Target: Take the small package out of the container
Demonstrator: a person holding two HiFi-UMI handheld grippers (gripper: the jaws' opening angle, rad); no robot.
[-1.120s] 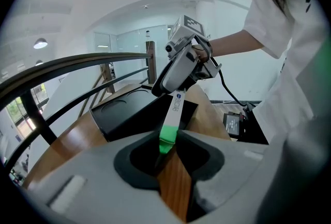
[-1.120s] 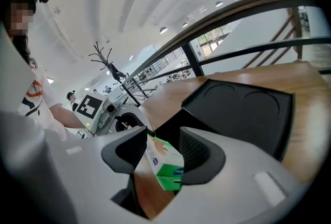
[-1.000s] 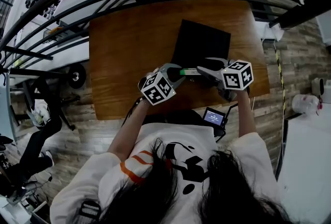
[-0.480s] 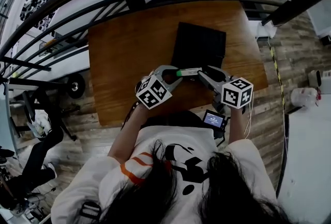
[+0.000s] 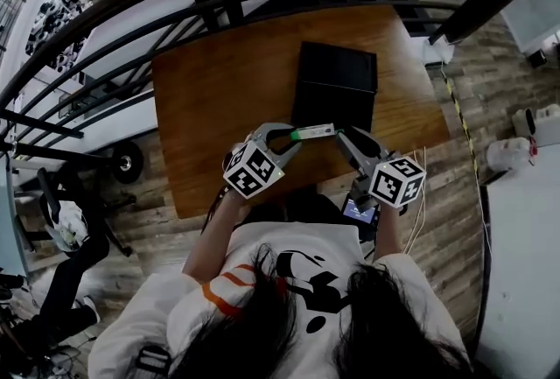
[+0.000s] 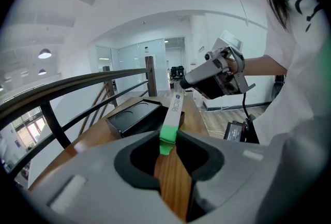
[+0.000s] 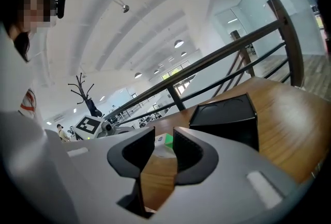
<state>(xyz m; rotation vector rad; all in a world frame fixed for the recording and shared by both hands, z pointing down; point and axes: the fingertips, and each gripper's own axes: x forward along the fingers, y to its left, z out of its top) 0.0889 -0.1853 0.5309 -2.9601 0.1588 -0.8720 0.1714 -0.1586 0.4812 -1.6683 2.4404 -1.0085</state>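
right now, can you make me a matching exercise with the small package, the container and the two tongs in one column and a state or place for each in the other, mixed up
Things:
1. small package
2. container
3. left tongs
4. right tongs

States or places:
a. jaws apart, gripping nothing
b. black, standing on the wooden table
c. green and white, held up outside the container
d. shut on a green end

Pairs: 1-c, 2-b, 3-d, 4-a
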